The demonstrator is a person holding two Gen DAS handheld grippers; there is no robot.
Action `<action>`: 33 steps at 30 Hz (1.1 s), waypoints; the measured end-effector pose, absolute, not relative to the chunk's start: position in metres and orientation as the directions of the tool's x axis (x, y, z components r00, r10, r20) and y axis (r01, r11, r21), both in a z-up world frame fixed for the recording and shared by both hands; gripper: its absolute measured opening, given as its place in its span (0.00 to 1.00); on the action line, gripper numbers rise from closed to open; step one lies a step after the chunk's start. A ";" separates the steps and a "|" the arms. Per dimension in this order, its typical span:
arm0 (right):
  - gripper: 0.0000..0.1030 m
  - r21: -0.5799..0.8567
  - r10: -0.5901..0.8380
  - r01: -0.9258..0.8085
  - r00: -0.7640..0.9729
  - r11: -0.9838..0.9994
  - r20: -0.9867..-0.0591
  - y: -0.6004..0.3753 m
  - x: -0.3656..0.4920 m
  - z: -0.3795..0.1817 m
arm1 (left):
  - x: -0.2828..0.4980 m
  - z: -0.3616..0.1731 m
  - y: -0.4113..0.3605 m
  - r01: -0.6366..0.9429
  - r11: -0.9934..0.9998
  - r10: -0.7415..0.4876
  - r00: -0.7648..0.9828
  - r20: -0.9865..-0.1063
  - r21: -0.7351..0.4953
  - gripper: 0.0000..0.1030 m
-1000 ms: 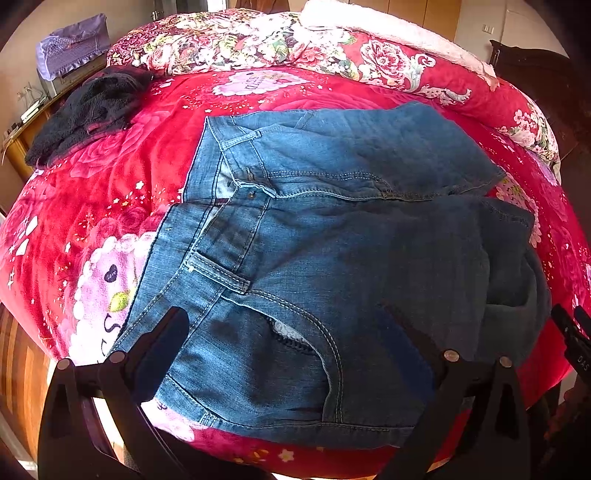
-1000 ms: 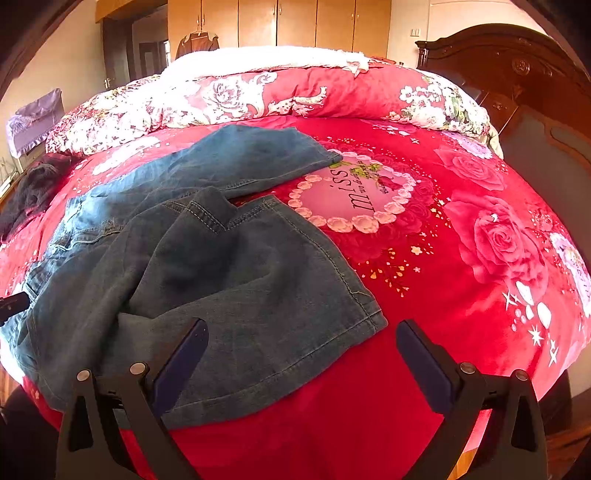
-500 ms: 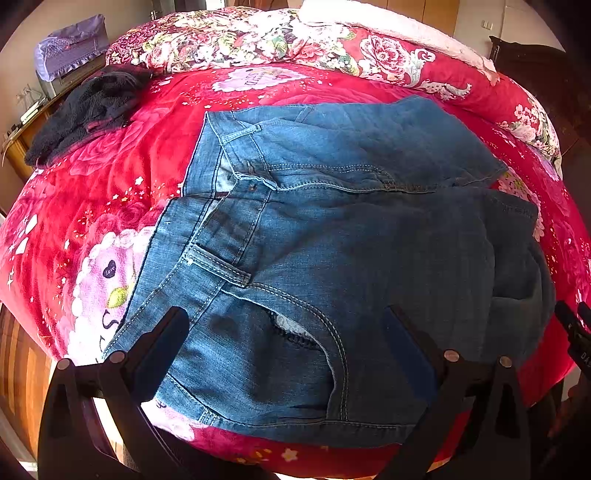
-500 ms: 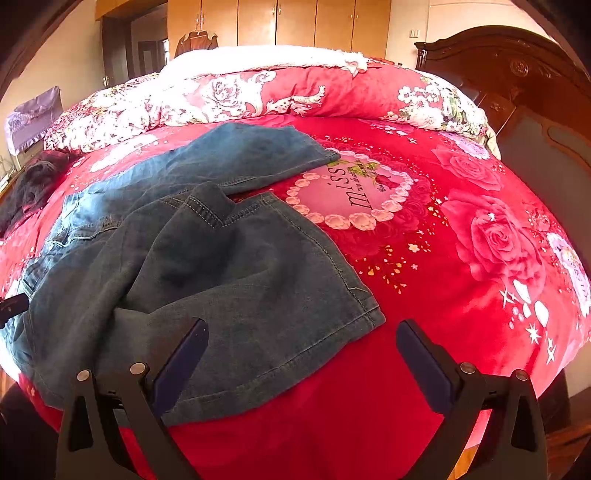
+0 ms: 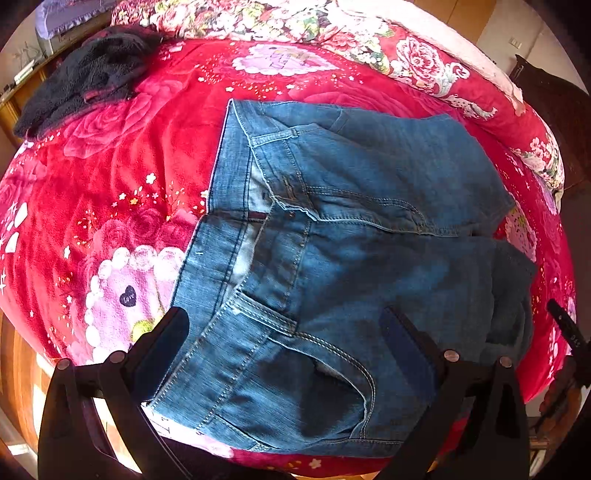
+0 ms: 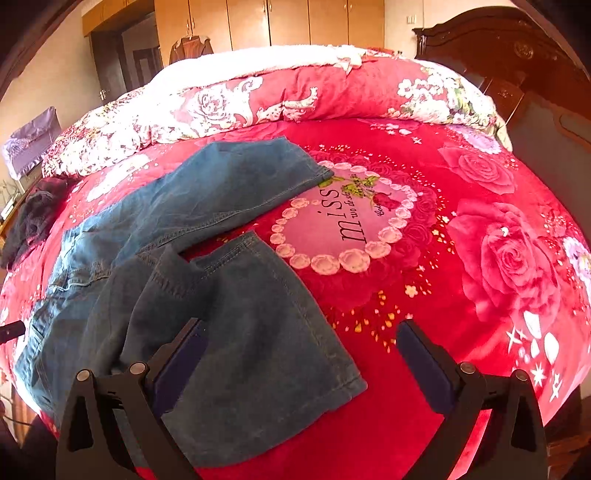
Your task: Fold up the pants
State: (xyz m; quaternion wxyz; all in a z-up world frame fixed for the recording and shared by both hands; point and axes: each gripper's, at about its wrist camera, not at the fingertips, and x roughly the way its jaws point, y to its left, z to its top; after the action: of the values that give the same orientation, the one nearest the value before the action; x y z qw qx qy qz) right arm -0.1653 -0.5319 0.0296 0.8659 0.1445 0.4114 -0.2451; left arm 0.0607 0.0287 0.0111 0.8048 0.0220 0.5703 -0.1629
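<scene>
Blue denim pants [image 5: 332, 258] lie spread on a red floral bed cover [image 5: 129, 155]. In the left wrist view the waistband and pocket are nearest me. My left gripper [image 5: 288, 339] is open and empty, hovering over the waist and pocket. In the right wrist view the pants [image 6: 207, 266] show both legs, the near leg's hem at the front edge of the bed, the far leg reaching toward a pink heart print [image 6: 347, 221]. My right gripper [image 6: 299, 350] is open and empty above the near leg's hem.
A dark garment [image 5: 85, 81] lies at the bed's far left. A rolled floral quilt [image 6: 280, 96] runs along the far side. A dark wooden headboard [image 6: 517, 66] stands at the right. Wooden wardrobes [image 6: 288, 22] line the back wall.
Both grippers have moved forward and lower over the pants, which fill more of each view. The pants have not moved. Both grippers stay open.
</scene>
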 end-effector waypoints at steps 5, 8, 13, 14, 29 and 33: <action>0.99 0.053 -0.181 0.500 0.408 0.865 -0.895 -0.565 -0.116 -0.007 | 0.092 -0.015 0.037 0.222 0.936 -0.292 0.061 -0.954 -0.272 1.00; 0.81 0.076 -0.099 0.452 0.352 0.889 -0.931 -0.564 -0.101 -0.031 | 0.088 -0.042 0.028 0.221 0.939 -0.257 -0.064 -0.964 -0.265 1.00; 0.07 0.143 -0.028 0.368 0.421 0.919 -0.907 -0.554 -0.111 -0.021 | 0.064 -0.042 0.002 0.330 0.937 -0.121 0.011 -0.993 -0.111 0.66; 0.07 0.149 -0.029 0.361 0.445 0.921 -0.895 -0.555 -0.119 -0.013 | 0.059 -0.038 -0.002 0.343 0.934 -0.116 0.011 -0.993 -0.105 0.53; 0.48 0.489 0.020 0.658 0.585 0.573 -0.811 -0.629 -0.270 -0.033 | 0.001 -0.019 0.028 0.290 0.917 -0.283 -0.013 -0.959 -0.274 0.69; 0.10 0.509 0.089 0.581 0.599 0.635 -0.796 -0.617 -0.264 -0.034 | -0.018 -0.047 0.009 0.279 0.936 -0.202 -0.070 -0.977 -0.213 0.69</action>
State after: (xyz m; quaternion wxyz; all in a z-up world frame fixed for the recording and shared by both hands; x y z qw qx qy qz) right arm -0.2643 -0.6172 -0.0345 0.8004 0.3988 0.4204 -0.1536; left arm -0.0180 0.0093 -0.0468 0.6814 0.0273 0.7098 -0.1765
